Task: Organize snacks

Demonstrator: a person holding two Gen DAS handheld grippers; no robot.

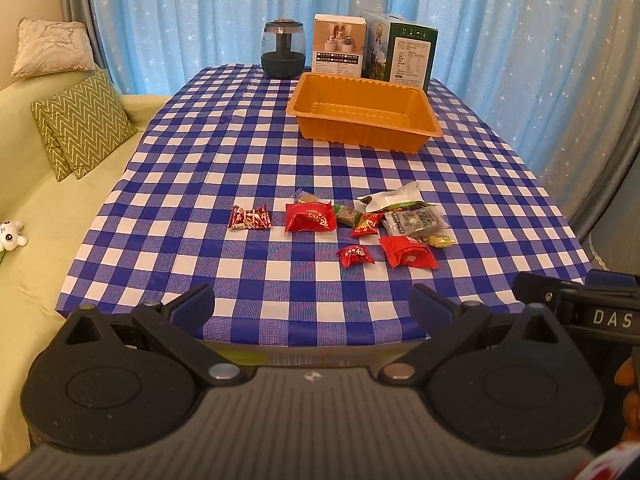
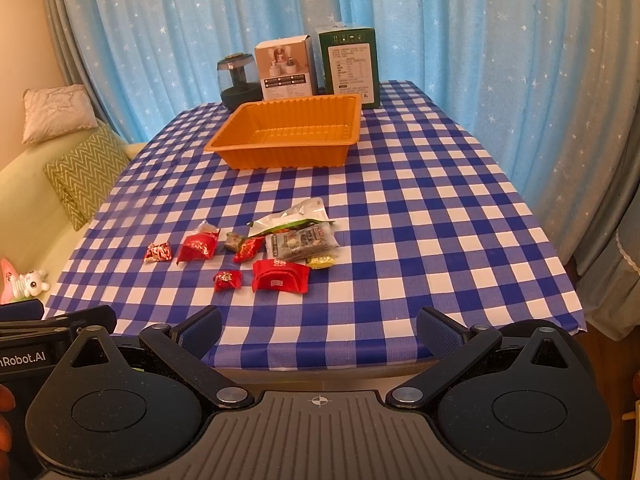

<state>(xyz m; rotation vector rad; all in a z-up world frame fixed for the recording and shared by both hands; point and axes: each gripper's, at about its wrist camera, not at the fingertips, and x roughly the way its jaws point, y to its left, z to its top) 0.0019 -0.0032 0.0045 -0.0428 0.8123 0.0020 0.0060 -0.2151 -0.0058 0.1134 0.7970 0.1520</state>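
Behind the checked tablecloth (image 1: 248,152) hang blue star-print curtains (image 1: 200,12)

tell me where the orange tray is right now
The orange tray sits empty at the table's far end, right of centre in the left wrist view, just in front of two boxes and beyond the snack pile.
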